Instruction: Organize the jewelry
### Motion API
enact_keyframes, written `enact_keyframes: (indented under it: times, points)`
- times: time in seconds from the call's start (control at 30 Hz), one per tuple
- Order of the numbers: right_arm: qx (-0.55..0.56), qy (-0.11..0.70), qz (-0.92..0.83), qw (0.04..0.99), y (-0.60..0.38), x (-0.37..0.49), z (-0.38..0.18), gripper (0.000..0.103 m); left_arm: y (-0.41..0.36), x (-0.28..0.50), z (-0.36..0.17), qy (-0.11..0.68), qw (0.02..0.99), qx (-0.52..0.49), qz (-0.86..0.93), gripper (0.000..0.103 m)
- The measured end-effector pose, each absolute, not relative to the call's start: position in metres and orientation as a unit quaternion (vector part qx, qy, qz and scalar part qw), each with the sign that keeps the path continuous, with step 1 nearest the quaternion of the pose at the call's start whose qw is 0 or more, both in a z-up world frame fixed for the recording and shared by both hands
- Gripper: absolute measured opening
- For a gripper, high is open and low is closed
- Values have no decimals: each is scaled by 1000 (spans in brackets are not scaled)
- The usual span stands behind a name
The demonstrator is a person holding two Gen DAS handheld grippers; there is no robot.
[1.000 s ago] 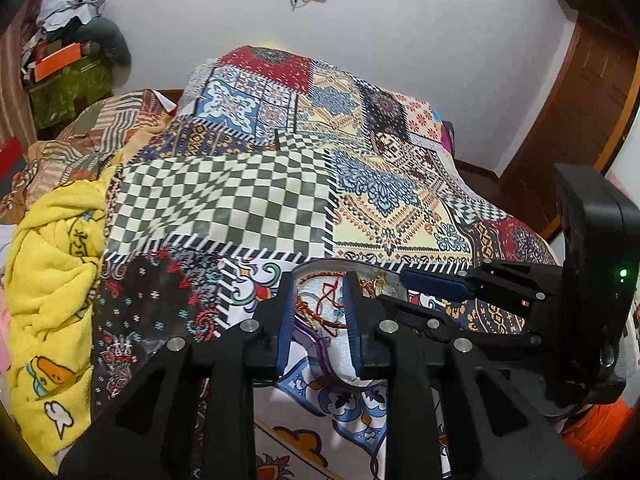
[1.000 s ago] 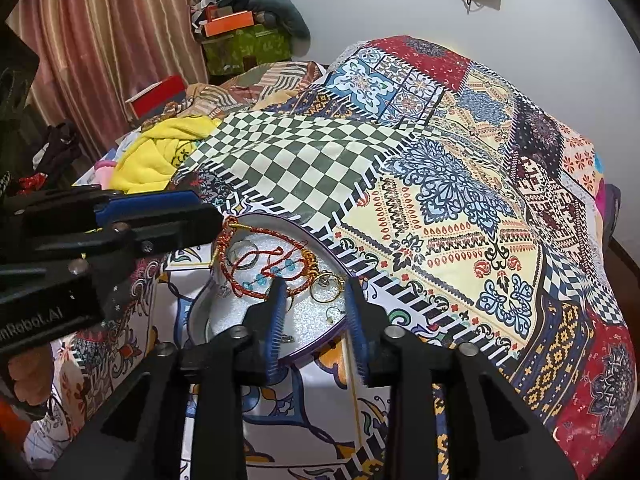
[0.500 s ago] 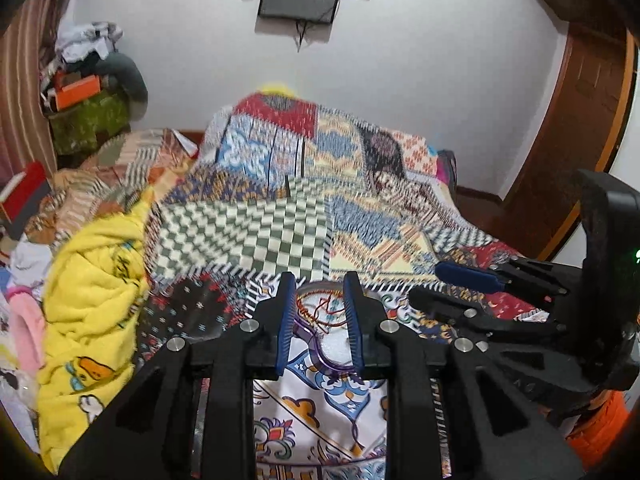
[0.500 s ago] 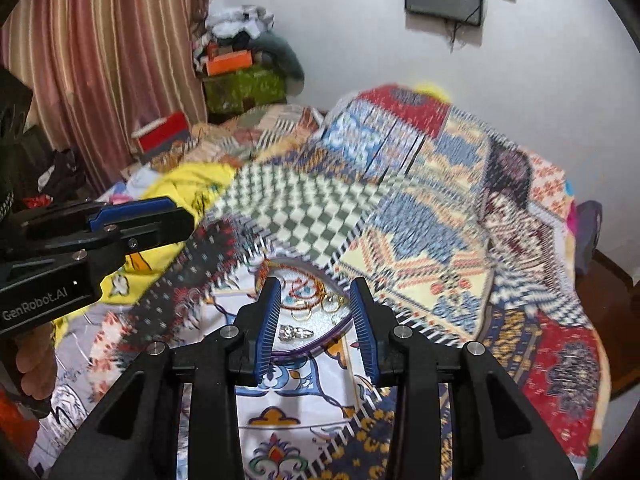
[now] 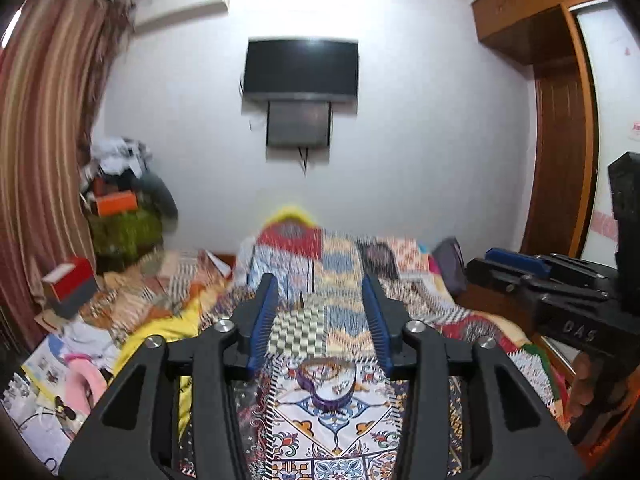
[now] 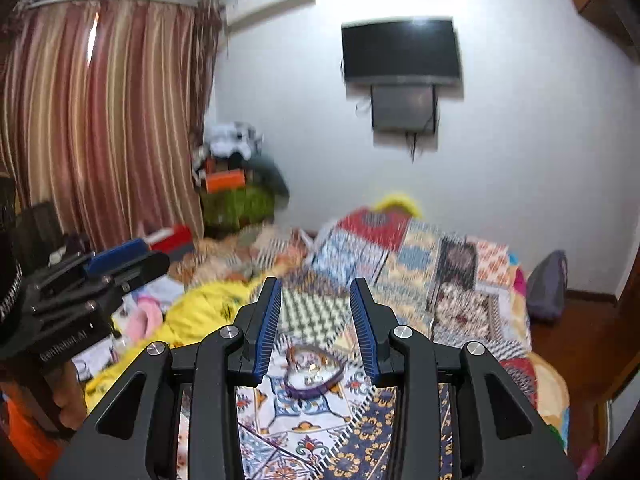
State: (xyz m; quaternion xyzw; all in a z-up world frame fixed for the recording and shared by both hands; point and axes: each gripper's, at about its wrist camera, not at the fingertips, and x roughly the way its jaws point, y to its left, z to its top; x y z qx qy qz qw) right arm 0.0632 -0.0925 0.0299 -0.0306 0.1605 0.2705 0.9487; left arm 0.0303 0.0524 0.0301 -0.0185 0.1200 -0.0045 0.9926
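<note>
Purple-rimmed tray (image 6: pixel 314 388) of jewelry (image 6: pixel 309 364) on patchwork bedspread (image 6: pixel 400 264), below both parted grippers.

The tray (image 6: pixel 313 376) sits on the bed (image 6: pixel 452 280), clothes pile (image 6: pixel 236 184) behind left, television (image 6: pixel 400 50) above.

wall TV (image 5: pixel 301 67) hanging over patchwork quilt (image 5: pixel 340 256) | striped curtain (image 6: pixel 100 120) hanging left | yellow blanket (image 6: pixel 208 312) lying beside quilt | orange box (image 6: pixel 224 179) sitting atop clutter
</note>
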Motion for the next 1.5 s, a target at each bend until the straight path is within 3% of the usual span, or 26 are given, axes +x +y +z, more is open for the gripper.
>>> enact_keyframes:
  times: [0.03,0.23,0.3,0.33,0.47,0.77,1.5]
  points:
    - [-28,148,268,952,-94,54,34,36,51,23,32,112,994,-18,-1,48]
    - [-18,99,238,966,-96,24,40,72,52,-8,39,87,996,-35,11,72]
    - [-20,91,225,970,-95,19,39,85,53,-11,39,85,995,-39,17,85]
    - [-20,86,216,972,-95,17,38,87,54,-14,38,81,996,-41,23,92]
    - [-13,82,195,977,-97,14,35,102,52,-17,36,83,995,-37,33,94]
    - [-7,93,182,979,-107,4,29,103,47,-28,34,84,995,-33,42,102]
    - [-2,102,178,979,-118,-1,29,103,29,-21,30,88,995,-15,49,102]
